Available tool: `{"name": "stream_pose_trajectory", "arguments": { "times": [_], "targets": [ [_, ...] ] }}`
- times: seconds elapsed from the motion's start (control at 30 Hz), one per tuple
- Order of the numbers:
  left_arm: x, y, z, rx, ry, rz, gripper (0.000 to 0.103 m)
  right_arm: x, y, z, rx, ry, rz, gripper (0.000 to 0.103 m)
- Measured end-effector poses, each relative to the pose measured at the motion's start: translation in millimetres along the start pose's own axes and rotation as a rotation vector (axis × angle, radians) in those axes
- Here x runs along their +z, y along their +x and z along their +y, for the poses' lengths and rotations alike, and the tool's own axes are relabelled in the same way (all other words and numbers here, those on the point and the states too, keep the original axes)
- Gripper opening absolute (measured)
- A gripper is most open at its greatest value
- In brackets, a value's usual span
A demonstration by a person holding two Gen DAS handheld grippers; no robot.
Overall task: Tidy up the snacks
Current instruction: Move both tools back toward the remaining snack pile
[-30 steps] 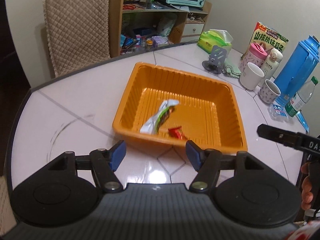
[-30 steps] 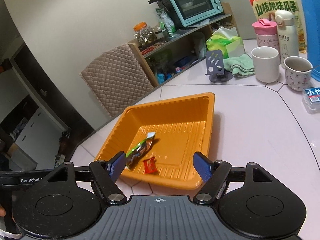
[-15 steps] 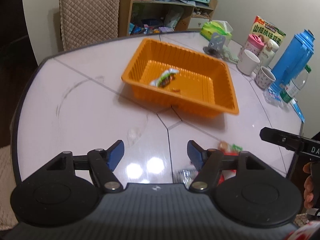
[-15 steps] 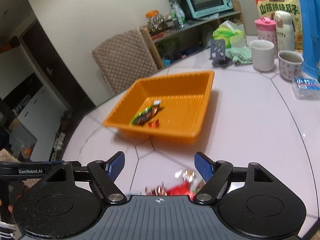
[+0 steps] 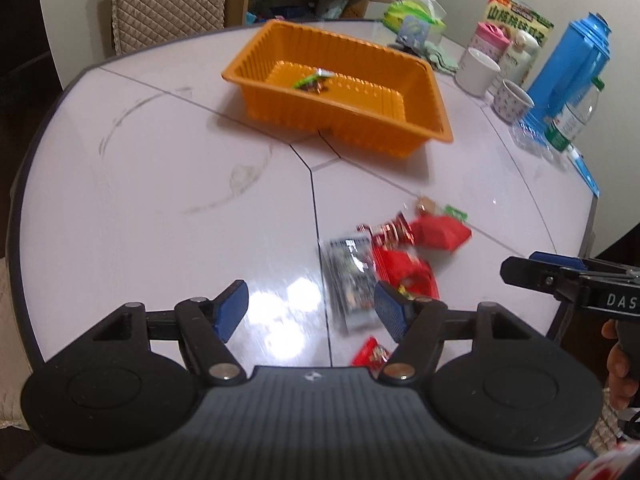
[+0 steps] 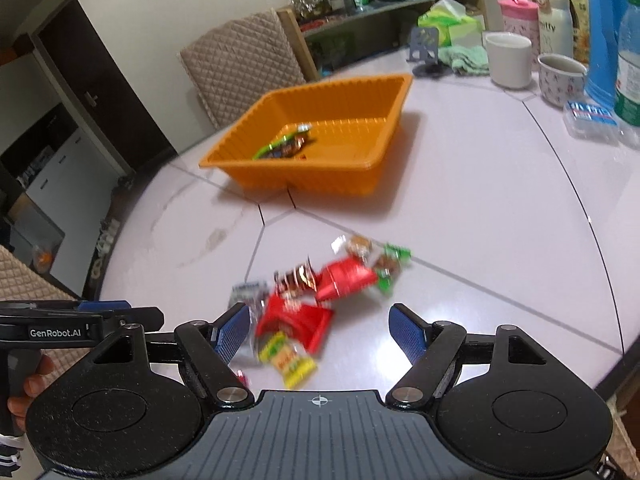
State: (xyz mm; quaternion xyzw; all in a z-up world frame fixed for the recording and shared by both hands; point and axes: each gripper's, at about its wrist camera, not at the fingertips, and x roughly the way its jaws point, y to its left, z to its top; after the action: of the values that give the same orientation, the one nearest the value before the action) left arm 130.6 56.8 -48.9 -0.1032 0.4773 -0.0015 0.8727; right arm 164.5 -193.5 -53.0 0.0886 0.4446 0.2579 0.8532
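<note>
Snack pile [image 6: 316,304] lies on the bench just ahead of both released grippers [image 6: 316,330] [image 5: 310,306], nearer than the tray [image 6: 384,160], the right one nearer.

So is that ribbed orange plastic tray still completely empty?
No, the ribbed orange plastic tray already holds a green-wrapped snack, while most packets lie loose on the white table.

Bare tabletop [image 5: 168,184] lies open left of the snack pile [image 5: 400,256]; the orange tray [image 5: 340,120] stands beyond it, with cups [image 5: 478,72] and bottles [image 5: 568,68] crowding the far right edge.
</note>
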Motion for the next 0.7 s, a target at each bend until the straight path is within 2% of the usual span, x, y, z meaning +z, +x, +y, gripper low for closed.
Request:
{"name": "stream_pose_trajectory", "arguments": {
  "times": [0.33, 0.7],
  "targets": [
    [-24, 11, -19, 0.002, 0.023, 0.042, 0.066, -25, 3, -6, -0.014, 0.01, 0.068, 0.076],
    [-41, 37, -38, 0.026, 0.028, 0.102, 0.066, -36, 5, -15, -0.03, 0.007, 0.107, 0.076]
  ]
}}
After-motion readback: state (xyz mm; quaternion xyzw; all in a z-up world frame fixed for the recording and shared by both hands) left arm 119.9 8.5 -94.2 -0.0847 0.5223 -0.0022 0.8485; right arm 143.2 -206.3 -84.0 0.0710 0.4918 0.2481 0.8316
